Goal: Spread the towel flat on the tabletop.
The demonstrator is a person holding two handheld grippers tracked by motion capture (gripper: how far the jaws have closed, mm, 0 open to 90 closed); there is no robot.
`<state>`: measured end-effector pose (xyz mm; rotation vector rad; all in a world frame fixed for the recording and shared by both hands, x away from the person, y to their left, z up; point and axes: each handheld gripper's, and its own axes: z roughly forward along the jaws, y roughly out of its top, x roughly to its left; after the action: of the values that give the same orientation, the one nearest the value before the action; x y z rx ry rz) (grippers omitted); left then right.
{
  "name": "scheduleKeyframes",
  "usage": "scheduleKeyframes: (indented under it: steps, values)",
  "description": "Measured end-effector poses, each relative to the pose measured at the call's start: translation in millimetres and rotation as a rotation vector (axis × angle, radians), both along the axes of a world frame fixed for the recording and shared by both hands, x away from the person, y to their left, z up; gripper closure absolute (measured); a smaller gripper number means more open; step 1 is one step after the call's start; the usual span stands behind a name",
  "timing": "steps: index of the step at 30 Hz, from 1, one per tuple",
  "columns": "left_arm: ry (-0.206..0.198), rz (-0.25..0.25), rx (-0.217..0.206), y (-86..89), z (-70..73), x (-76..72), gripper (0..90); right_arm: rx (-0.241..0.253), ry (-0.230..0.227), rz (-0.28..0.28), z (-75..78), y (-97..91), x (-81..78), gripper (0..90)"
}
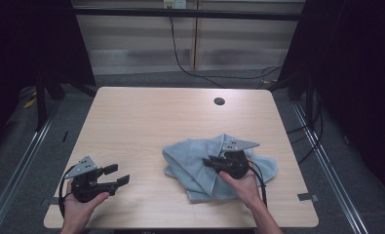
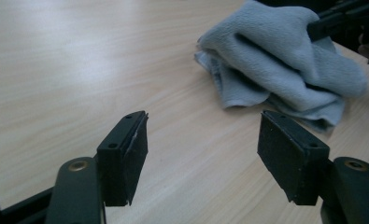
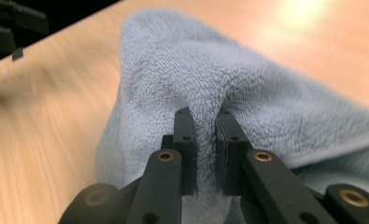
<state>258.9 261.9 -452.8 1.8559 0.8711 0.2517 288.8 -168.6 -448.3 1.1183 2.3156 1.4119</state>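
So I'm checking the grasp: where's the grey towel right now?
In the high view the grey towel lies crumpled on the table's near right part, a fold pinched in the right gripper.

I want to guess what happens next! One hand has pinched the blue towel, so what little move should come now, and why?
Probably the left gripper should move over to the towel and take an edge. The right gripper already pinches a fold, while the left one's jaws stand open over bare table, and the towel lies crumpled.
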Motion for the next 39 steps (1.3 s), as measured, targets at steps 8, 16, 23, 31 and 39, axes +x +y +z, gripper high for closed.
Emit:
scheduleKeyframes:
  steps: [8, 16, 23, 31, 39]
  values:
    - [-0.027, -0.076, 0.005, -28.4, 9.4, 9.8, 37.4, 0.034, -0.092, -0.004, 49.5, 9.2, 23.6, 81.4]
    - [-0.038, -0.197, -0.050, -73.6, 7.2, 27.4, 35.6, 0.117, -0.087, -0.023, 63.1, 18.1, 49.3, 81.3]
    - [0.041, -0.291, -0.001, -101.8, -17.3, 36.8, 38.6, 0.084, -0.016, -0.039, 39.0, 13.2, 67.8, 77.3]
    - [0.072, -0.419, 0.098, -129.8, -35.1, 40.1, 52.4, 0.098, 0.032, -0.052, 13.2, -5.8, 62.5, 57.2]
    - [0.077, -0.452, 0.132, -135.0, -42.3, 37.1, 43.2, 0.070, 0.029, -0.073, 5.7, -35.1, 21.6, 34.5]
